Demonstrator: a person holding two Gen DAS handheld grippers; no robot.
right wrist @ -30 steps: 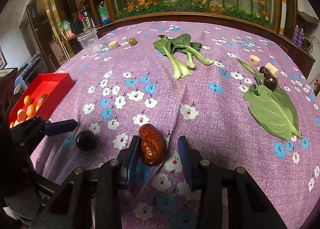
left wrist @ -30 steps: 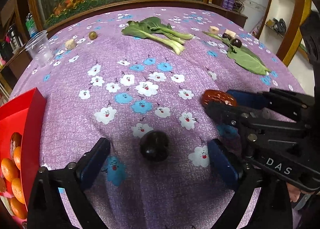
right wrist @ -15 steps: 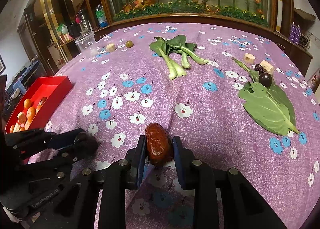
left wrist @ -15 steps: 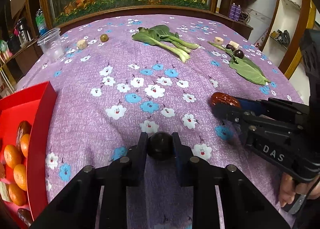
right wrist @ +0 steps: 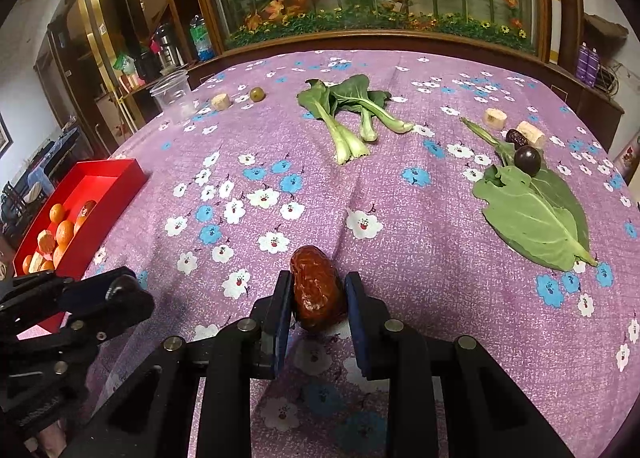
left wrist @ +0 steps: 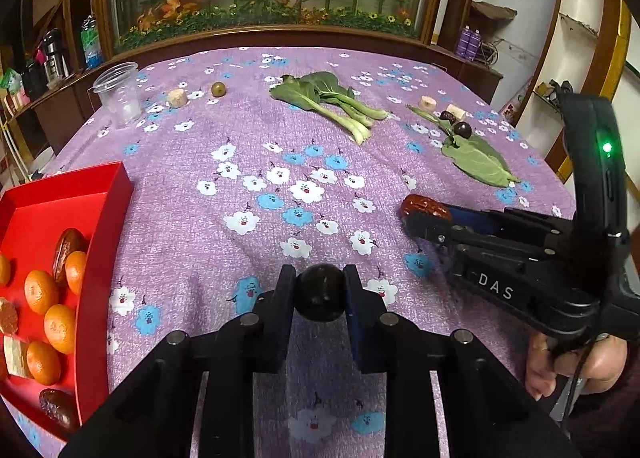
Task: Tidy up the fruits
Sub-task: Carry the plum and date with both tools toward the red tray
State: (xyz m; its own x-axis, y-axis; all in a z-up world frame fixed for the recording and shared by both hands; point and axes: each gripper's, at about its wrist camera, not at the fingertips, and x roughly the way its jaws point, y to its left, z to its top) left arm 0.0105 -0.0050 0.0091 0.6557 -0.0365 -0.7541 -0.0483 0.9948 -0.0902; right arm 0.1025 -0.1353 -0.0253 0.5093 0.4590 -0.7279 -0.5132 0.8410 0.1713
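Note:
My left gripper (left wrist: 319, 290) is shut on a round dark plum (left wrist: 320, 292), held just above the purple flowered cloth. My right gripper (right wrist: 318, 290) is shut on a wrinkled red date (right wrist: 316, 290); in the left wrist view the same date (left wrist: 424, 207) shows at the tip of that gripper on the right. A red tray (left wrist: 100, 186) at the left holds several small oranges (left wrist: 40, 292), dates and banana pieces. Another dark plum (right wrist: 527, 158) and a date (right wrist: 514, 137) lie by a big green leaf (right wrist: 536, 214) at the far right.
Bok choy (right wrist: 348, 110) lies at the middle back. Banana slices (right wrist: 494, 116) sit at the back right, another slice (right wrist: 221, 101) and a green fruit (right wrist: 257, 93) at the back left beside a clear plastic cup (right wrist: 172, 92). A wooden planter rims the table's far edge.
The left gripper closed from wide open onto the dark plum and lifted it slightly. The right gripper's jaws closed fully on the red date and stayed in place.

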